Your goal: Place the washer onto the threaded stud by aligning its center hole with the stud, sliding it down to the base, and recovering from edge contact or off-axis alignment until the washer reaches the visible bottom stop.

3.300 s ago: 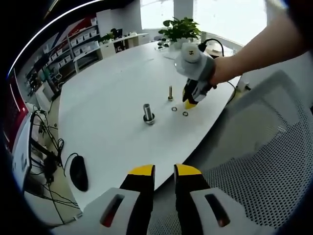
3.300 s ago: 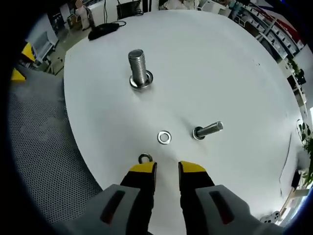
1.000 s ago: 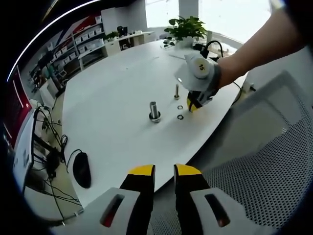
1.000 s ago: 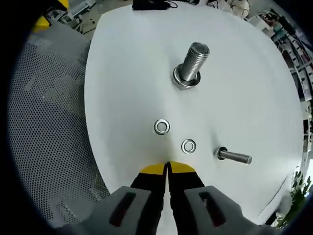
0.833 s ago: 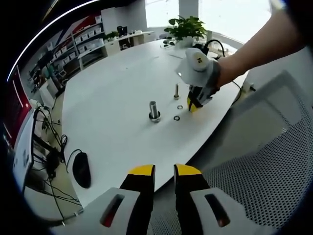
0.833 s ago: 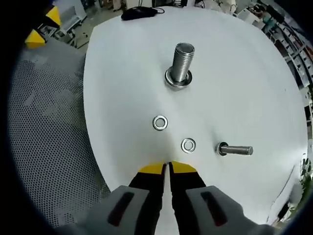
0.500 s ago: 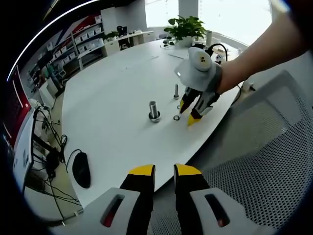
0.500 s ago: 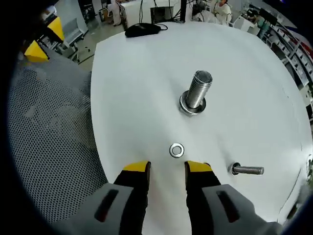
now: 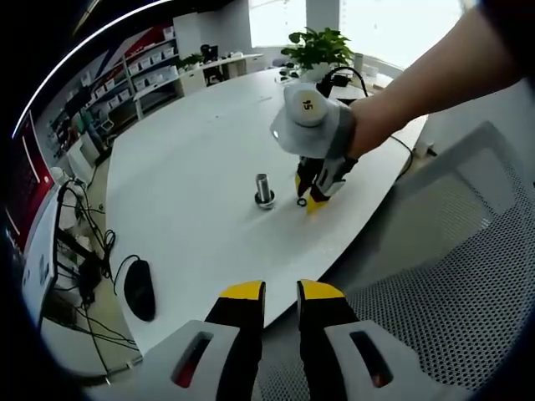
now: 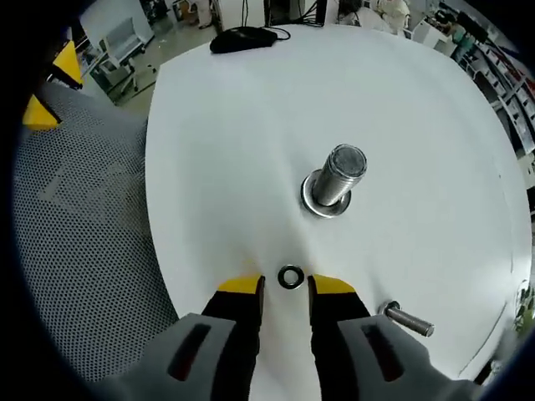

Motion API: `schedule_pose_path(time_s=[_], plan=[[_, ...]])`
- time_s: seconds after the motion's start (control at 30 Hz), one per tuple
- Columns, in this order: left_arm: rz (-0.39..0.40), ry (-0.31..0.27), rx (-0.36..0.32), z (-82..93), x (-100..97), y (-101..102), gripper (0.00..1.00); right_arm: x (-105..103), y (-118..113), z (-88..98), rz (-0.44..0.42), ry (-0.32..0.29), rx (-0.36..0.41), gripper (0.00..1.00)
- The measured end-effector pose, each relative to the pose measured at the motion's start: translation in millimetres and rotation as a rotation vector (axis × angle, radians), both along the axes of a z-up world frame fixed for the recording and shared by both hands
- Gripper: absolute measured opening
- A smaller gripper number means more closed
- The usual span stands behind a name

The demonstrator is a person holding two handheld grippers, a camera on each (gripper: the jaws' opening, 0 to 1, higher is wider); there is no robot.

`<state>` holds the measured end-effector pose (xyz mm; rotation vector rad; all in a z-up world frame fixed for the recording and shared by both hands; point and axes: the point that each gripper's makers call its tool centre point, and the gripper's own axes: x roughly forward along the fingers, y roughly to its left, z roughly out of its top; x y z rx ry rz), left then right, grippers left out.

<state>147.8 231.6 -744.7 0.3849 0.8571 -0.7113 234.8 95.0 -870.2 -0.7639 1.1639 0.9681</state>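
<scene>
At the bottom centre of the right gripper view, the right gripper (image 10: 284,288) has its yellow-tipped jaws spread, and the washer (image 10: 291,276) lies flat on the white table (image 10: 226,125) just between the tips. It looks thin, hard, light and slippery, so pinching its outer edge seems best. Beyond, right of centre, stands the threaded stud (image 10: 334,182). The left gripper (image 9: 280,292), jaws slightly parted, holds nothing.

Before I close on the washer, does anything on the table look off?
Nothing is damaged or spilled. The washer lies flat between the right gripper's open jaws. The large stud stands upright; a thinner bolt stands nearby.
</scene>
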Motion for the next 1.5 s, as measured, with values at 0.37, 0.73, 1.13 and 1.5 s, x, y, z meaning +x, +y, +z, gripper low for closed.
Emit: schedule_pose_path(time_s=[0.37,0.73,1.13,1.5], plan=[[-0.001,-0.001,-0.003,0.4,0.2,-0.6,0.13,0.6,1.0,-1.1,0.077,0.017,-0.077,0.16],[0.000,-0.004,-0.003,0.7,0.5,0.0,0.13,0.8,1.8,-2.3,0.133,0.040,-0.174,0.16],[0.001,-0.008,-0.006,1.5,0.8,0.0,0.12,1.1,1.0,-0.2,0.092,0.046,-0.156,0.14],[-0.013,0.000,-0.002,-0.1,-0.7,-1.2,0.12,-0.1,-3.9,1.7,-0.024,-0.071,0.006,0.13]])
